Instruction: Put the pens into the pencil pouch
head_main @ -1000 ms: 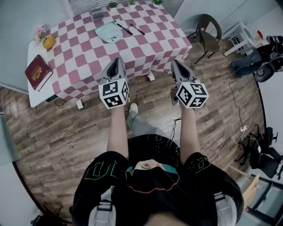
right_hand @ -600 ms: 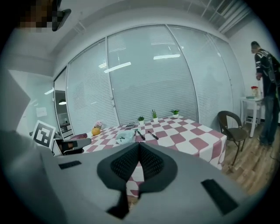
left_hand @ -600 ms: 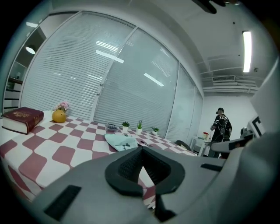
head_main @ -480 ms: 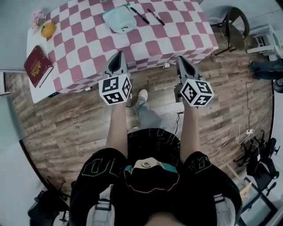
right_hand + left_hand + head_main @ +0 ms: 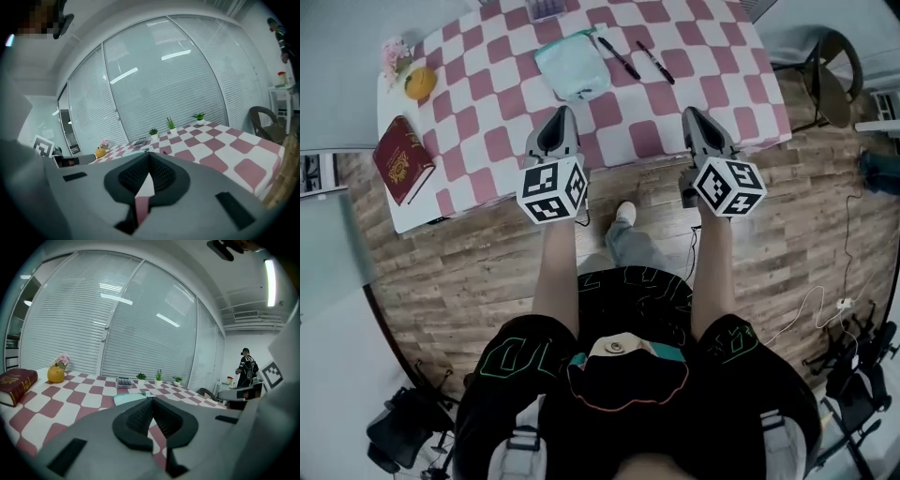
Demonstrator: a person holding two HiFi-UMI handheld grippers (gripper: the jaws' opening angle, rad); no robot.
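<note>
A pale teal pencil pouch point(image 5: 572, 64) lies on the pink-and-white checked table point(image 5: 487, 103), towards the far side. Two black pens point(image 5: 619, 58) point(image 5: 656, 62) lie just right of it. My left gripper point(image 5: 562, 114) hangs over the table's near edge, short of the pouch, its jaws shut and empty. My right gripper point(image 5: 693, 115) is level with it, below the pens, also shut with nothing in it. In the left gripper view the pouch point(image 5: 129, 398) shows just past the closed tips point(image 5: 151, 400). The right gripper point(image 5: 149, 154) points across the table.
A dark red book point(image 5: 403, 159), an orange point(image 5: 419, 82) and small flowers point(image 5: 394, 52) sit at the table's left end. Small potted plants point(image 5: 141, 377) and a grey box point(image 5: 124, 382) line the far edge. A chair point(image 5: 830, 80) stands right; a person point(image 5: 246, 369) stands further off.
Both grippers have moved forward from over the floor to the table's near edge, and the table with pouch and pens has come closer in view. Jaws stayed shut.
</note>
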